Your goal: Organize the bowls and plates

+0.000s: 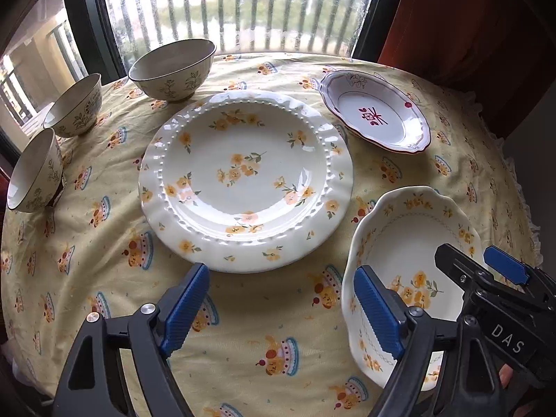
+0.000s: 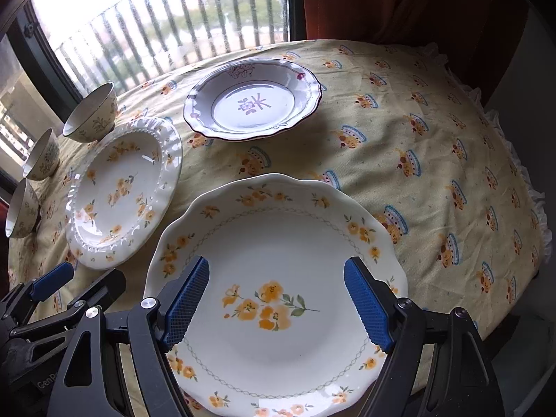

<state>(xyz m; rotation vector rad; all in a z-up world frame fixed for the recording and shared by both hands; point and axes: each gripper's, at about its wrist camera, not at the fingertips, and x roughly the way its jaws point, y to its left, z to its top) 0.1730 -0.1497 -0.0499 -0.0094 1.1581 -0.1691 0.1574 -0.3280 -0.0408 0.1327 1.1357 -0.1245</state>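
Hovering grippers: left gripper [image 1: 281, 307] and right gripper [image 2: 276, 299] both spread wide, nothing between the pads, angled down over the table.
Scalloped plate [image 2: 278, 260]: directly under the right gripper, resting flat; probably the next pick.
Ruffled plate [image 1: 245, 180]: centre of the tablecloth [image 1: 104, 243], just ahead of the left gripper.
Red-rimmed plate [image 1: 375, 111]: farther back, apart.
Bowls [image 1: 172, 69]: three unstacked along the window side, not yet nested.
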